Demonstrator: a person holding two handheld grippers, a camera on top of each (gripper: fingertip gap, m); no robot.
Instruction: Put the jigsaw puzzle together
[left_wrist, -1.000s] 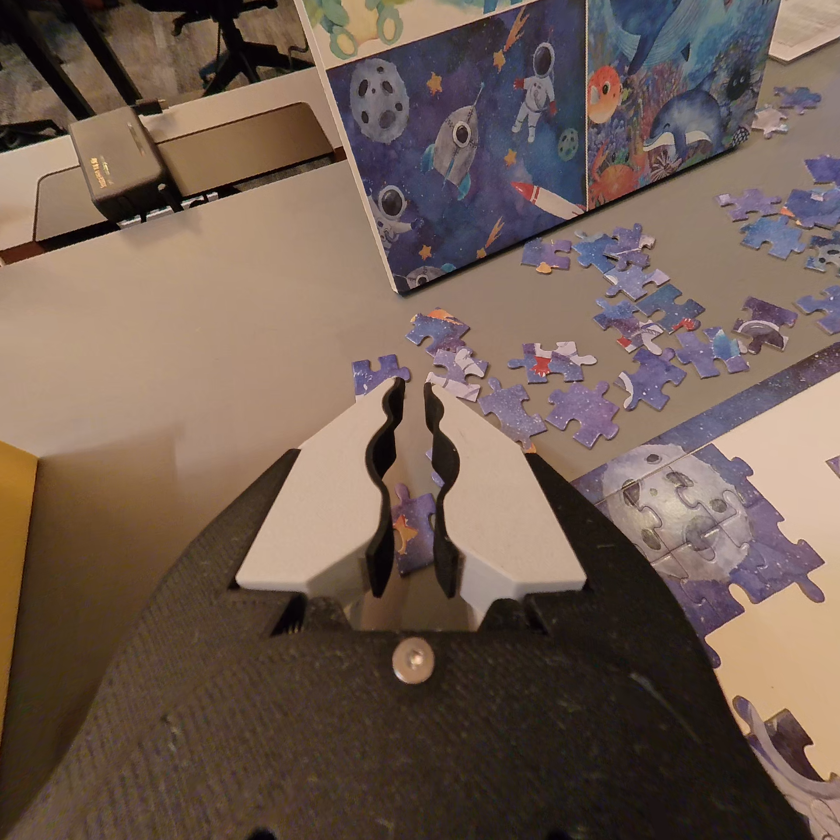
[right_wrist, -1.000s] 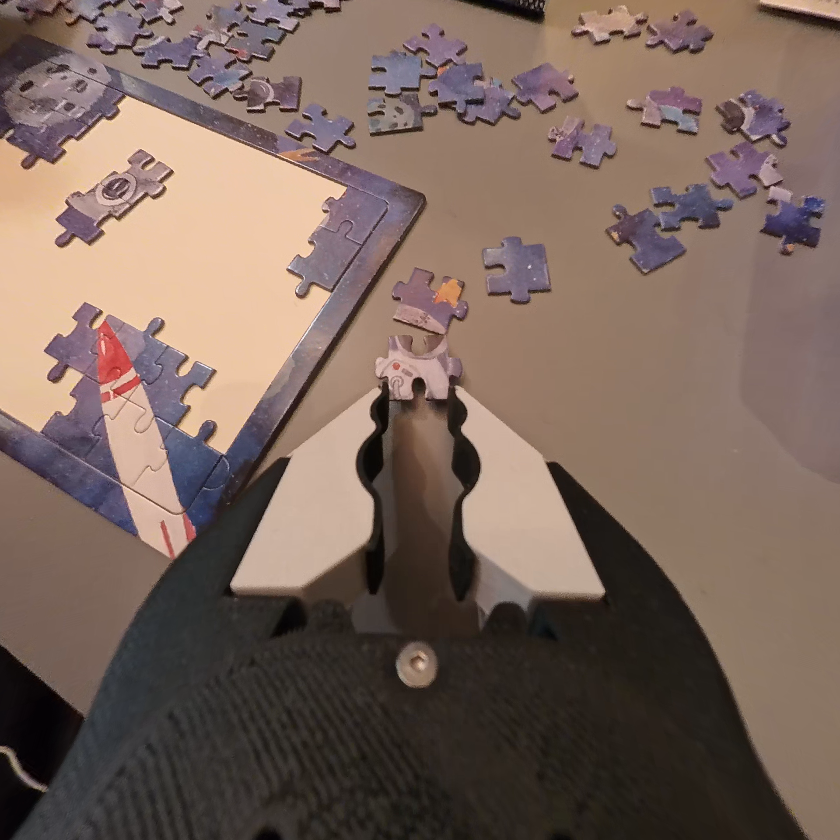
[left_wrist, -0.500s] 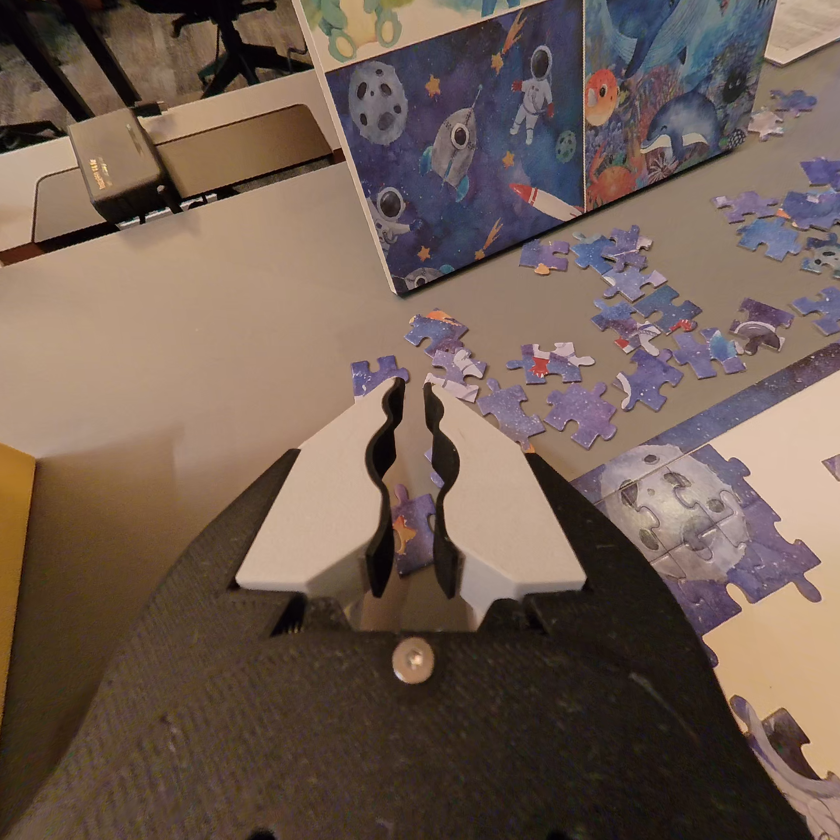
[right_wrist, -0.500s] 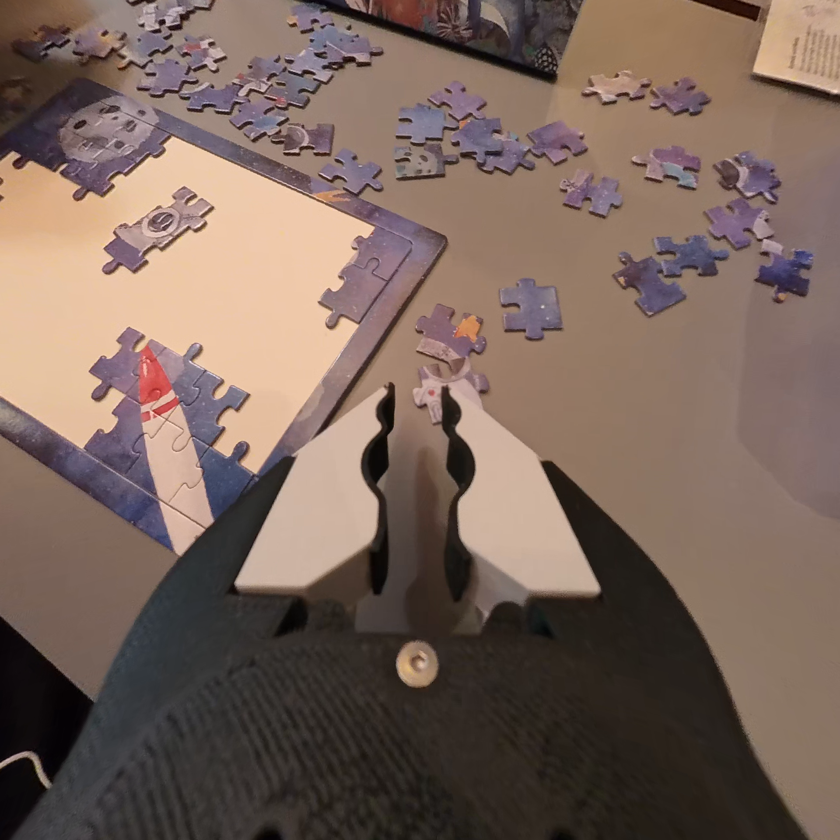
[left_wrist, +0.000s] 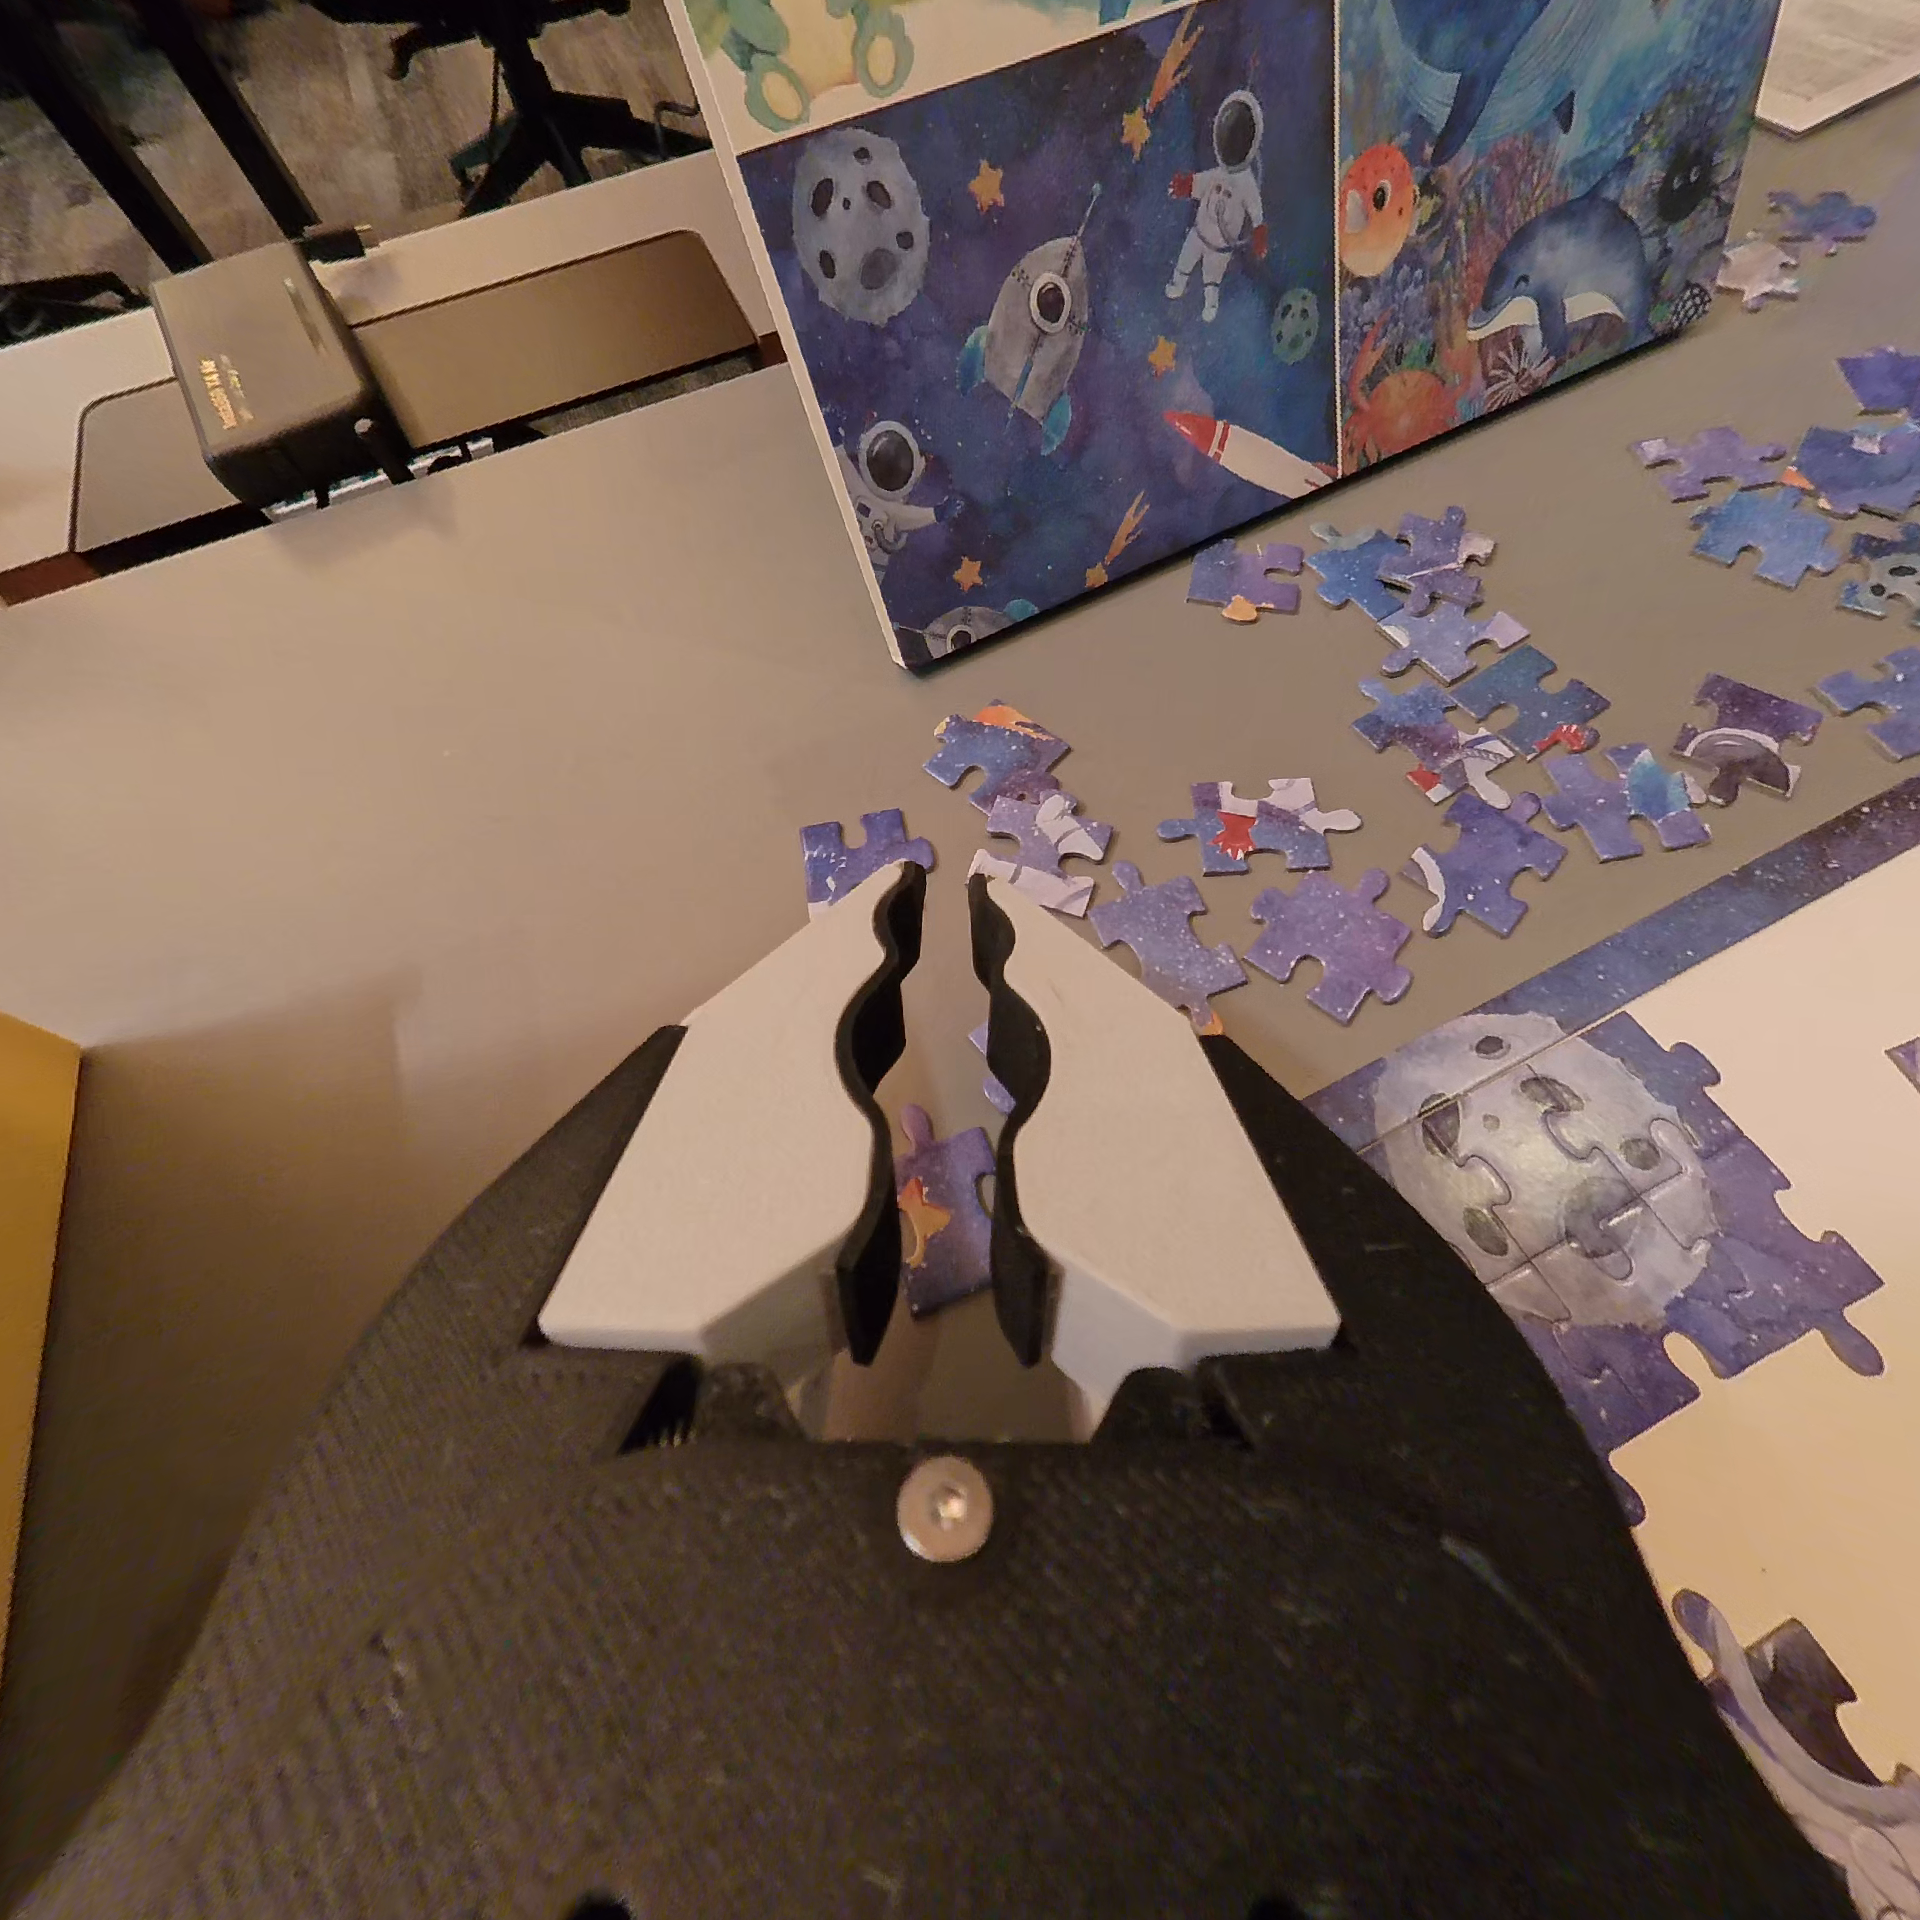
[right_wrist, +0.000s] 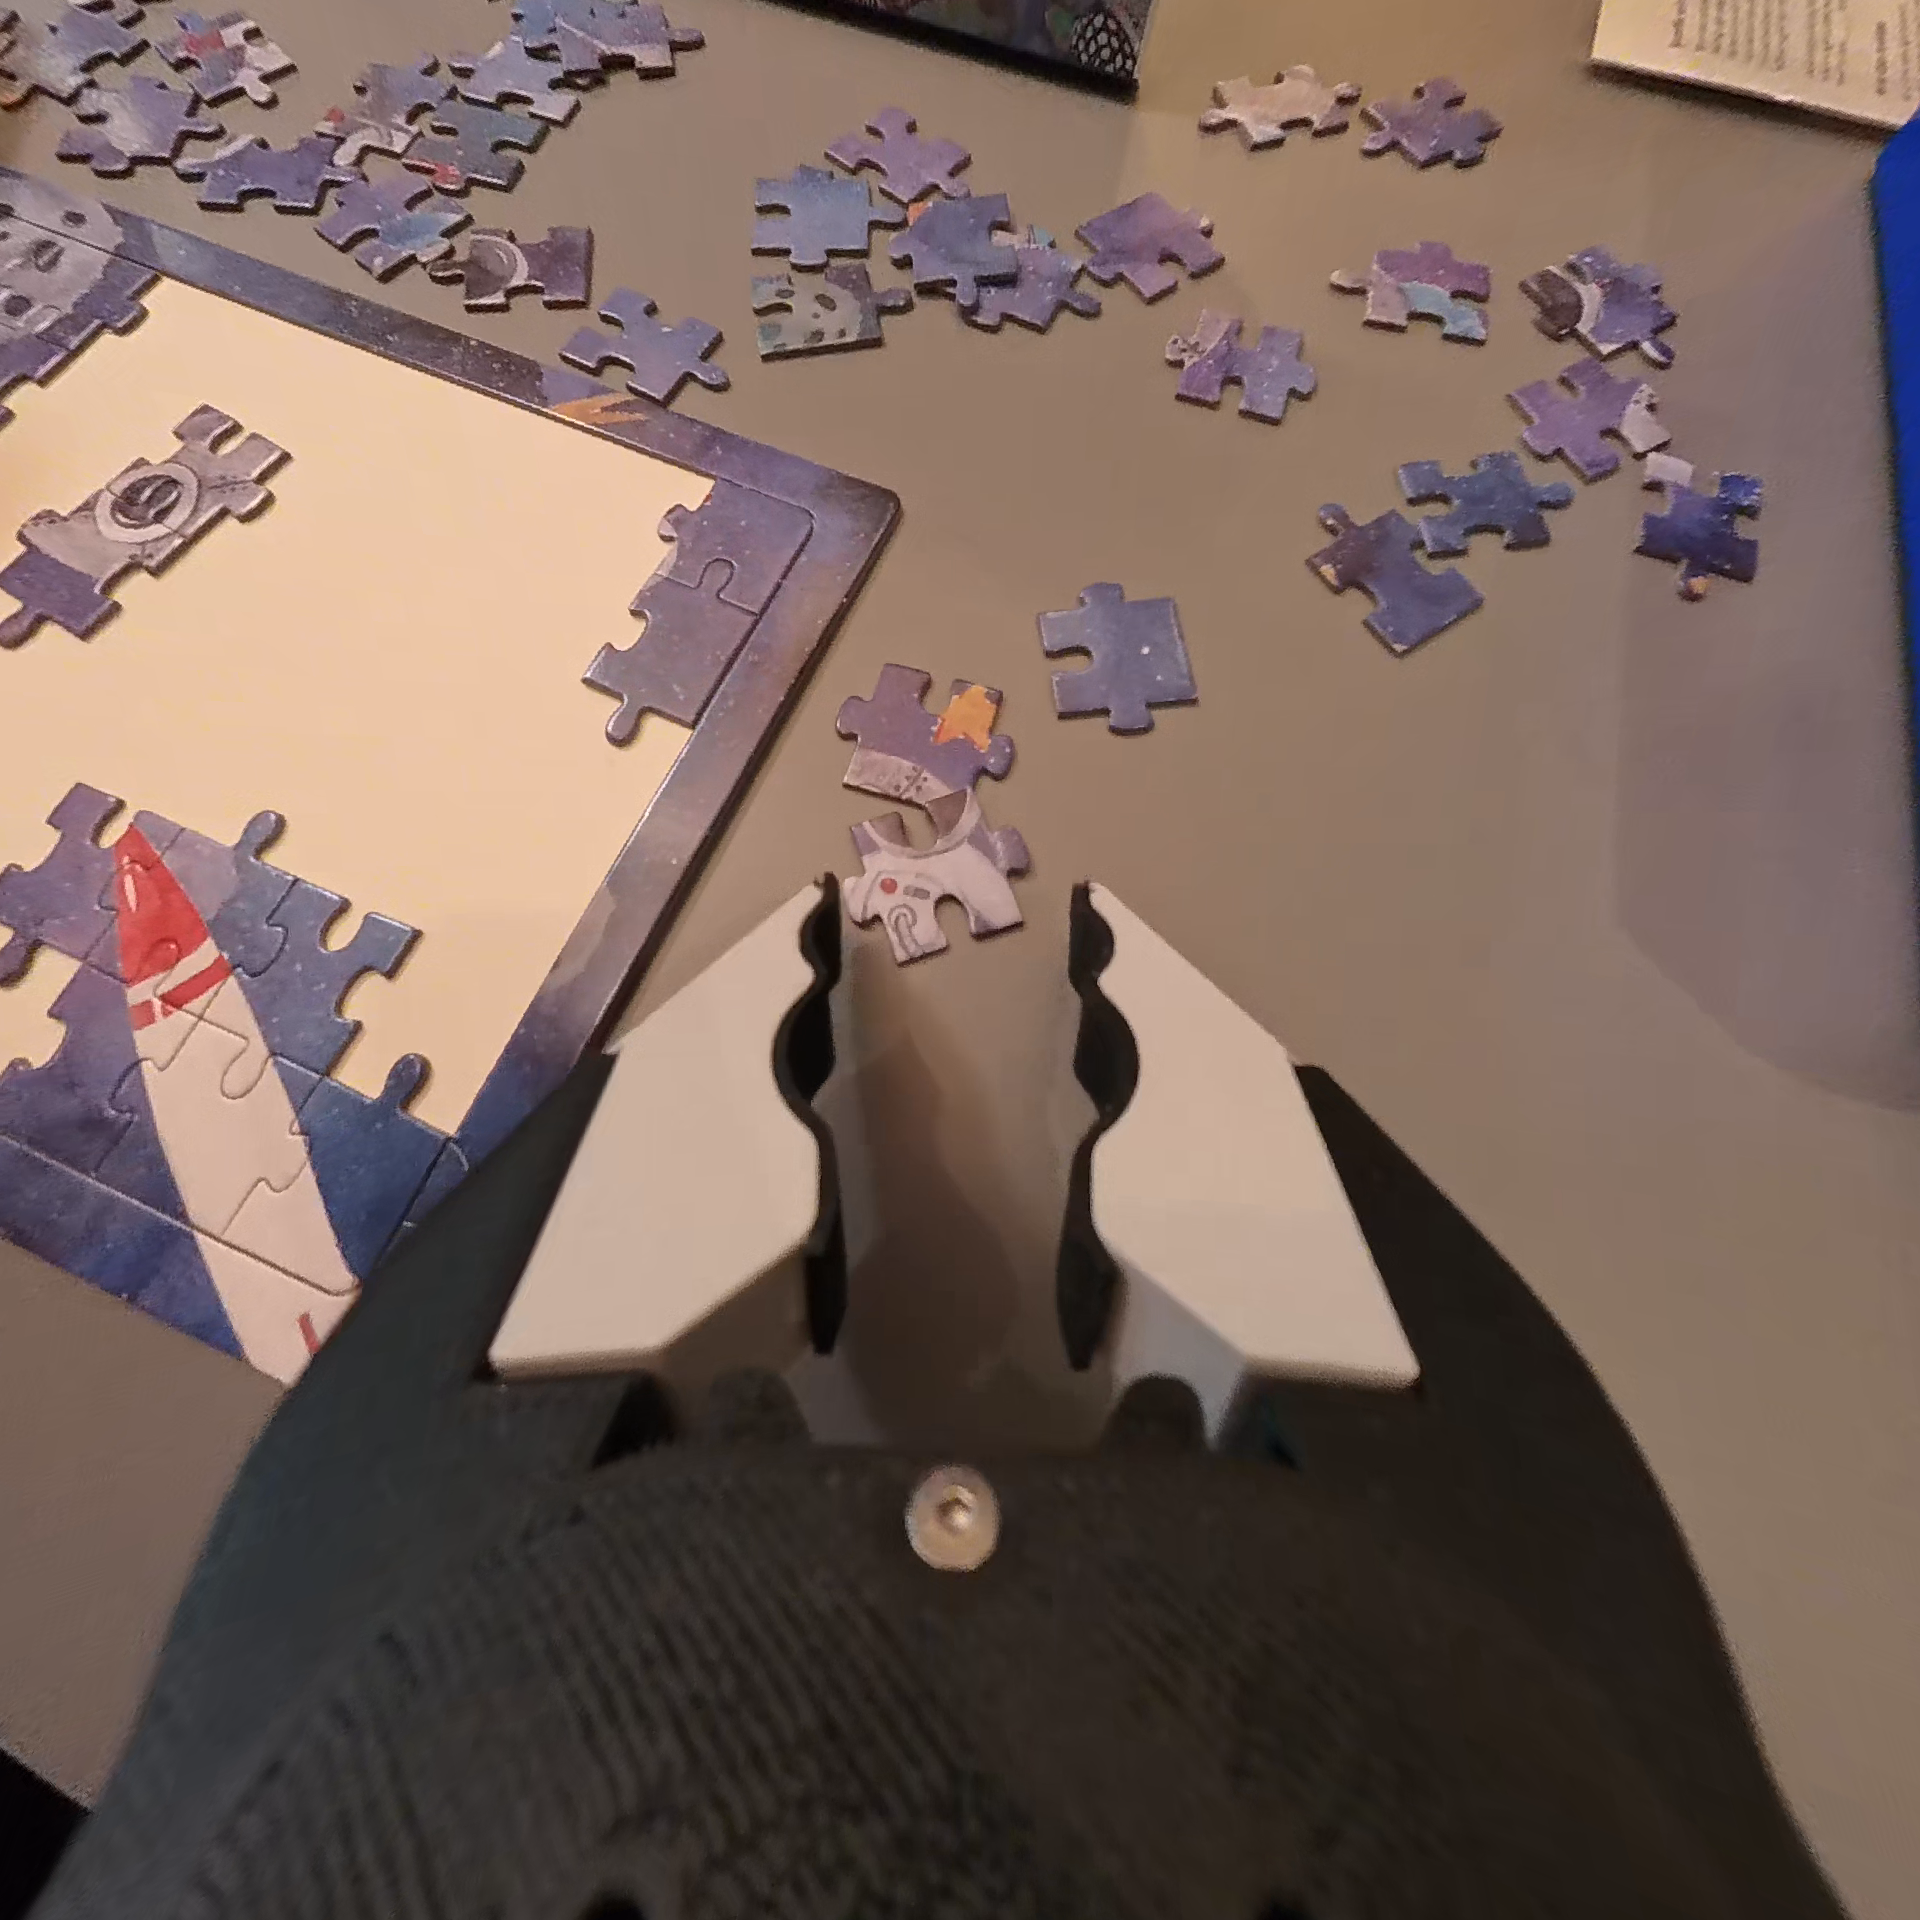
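Observation:
My right gripper (right_wrist: 954, 891) is open wide just above the grey table. A white astronaut puzzle piece (right_wrist: 935, 888) lies flat on the table at its fingertips, nearer the left finger (right_wrist: 821, 935), and no pad presses on it. A purple piece with an orange star (right_wrist: 925, 738) lies just beyond it. The puzzle board (right_wrist: 416, 582) with a partly built rocket (right_wrist: 177, 997) lies to the left. My left gripper (left_wrist: 945, 883) is nearly closed, with a narrow slit between the pads, and holds nothing. A purple piece with an orange mark (left_wrist: 945, 1216) lies on the table under it.
Several loose purple pieces (right_wrist: 1455, 520) are scattered over the table (left_wrist: 416, 779). A picture box (left_wrist: 1039, 312) stands at the back. A moon section (left_wrist: 1558, 1164) fills the board's corner. A black device (left_wrist: 260, 364) is at the far left, a paper sheet (right_wrist: 1766, 52) at the far right. My right fingertips sit around 40 cm from my left ones. About 12 cm separates my left fingertips from the moon section (left_wrist: 1558, 1164).
My right jaws narrowed at the astronaut piece, then opened wide and drew back a little; the piece now lies free on the table. My left gripper has hardly moved.

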